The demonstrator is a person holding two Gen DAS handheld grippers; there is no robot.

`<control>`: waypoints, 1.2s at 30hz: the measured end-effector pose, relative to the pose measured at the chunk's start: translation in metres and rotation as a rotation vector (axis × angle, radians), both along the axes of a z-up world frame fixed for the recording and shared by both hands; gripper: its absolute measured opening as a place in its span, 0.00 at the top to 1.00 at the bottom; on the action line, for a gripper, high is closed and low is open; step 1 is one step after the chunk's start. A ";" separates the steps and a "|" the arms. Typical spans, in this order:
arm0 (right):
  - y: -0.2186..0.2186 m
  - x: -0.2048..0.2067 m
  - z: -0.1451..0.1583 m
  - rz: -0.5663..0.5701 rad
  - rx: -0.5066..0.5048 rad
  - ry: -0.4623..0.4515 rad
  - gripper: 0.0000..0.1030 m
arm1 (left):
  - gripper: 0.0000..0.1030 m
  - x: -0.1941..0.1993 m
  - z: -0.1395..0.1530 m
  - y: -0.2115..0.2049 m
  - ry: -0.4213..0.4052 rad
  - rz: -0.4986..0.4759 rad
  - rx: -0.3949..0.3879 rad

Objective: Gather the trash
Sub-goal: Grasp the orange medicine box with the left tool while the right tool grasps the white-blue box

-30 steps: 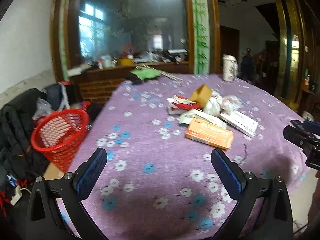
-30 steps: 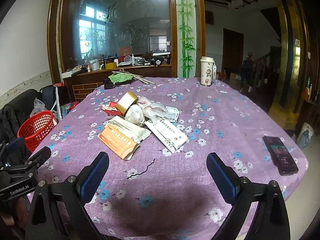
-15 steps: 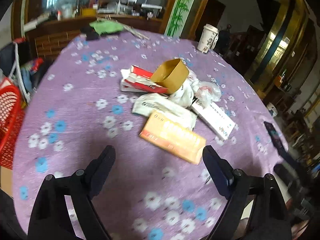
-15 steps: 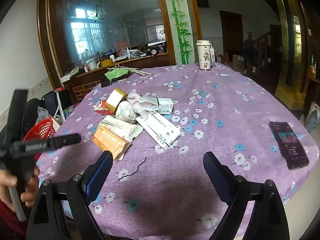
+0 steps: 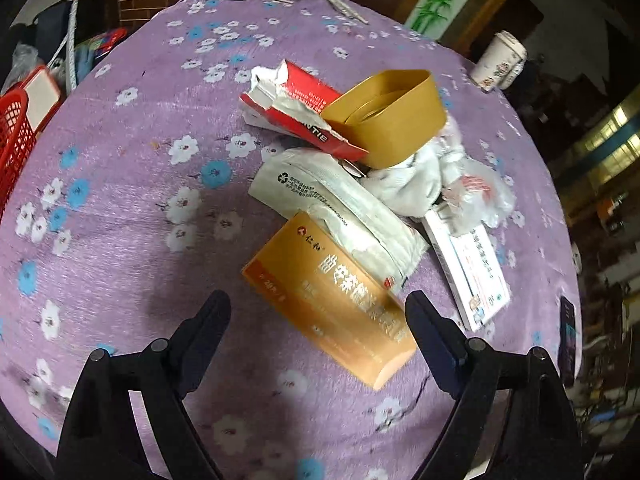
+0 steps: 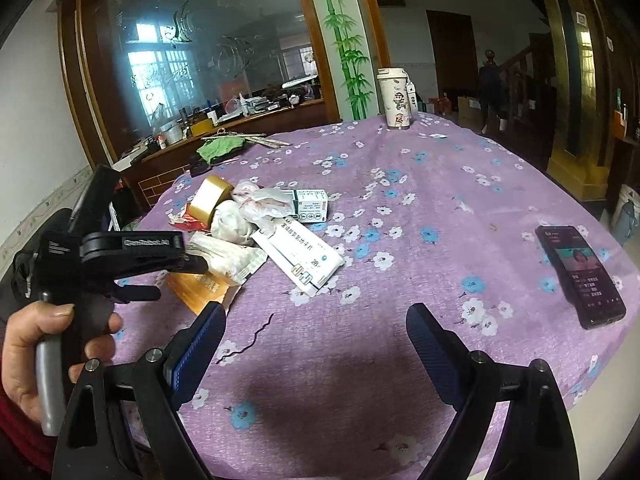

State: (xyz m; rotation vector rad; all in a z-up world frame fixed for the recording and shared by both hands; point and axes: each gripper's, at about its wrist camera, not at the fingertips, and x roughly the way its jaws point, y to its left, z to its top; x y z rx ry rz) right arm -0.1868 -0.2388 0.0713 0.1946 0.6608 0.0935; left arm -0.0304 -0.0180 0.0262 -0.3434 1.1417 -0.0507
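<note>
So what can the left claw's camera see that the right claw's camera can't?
Only the left wrist view shows the red basket beside the table and the torn red box up close.

Only the right wrist view shows the phone lying on the tablecloth, the hand holding the left claw, and the big mirror.

Both show the orange box, the gold tape roll, the white medicine box, the tall cup and the purple flowered tablecloth.

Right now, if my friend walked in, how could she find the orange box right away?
Look at the round table with the purple flowered cloth, then the trash pile in its middle. The orange box lies flat at the pile's near edge, partly under a white wrapper. It is the only long orange-gold carton; the gold ring is round, the other boxes white or red.
</note>
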 end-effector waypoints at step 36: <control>0.045 0.168 -0.064 0.358 -0.323 0.282 0.42 | 0.55 -0.027 -0.014 0.036 -0.185 -0.282 0.221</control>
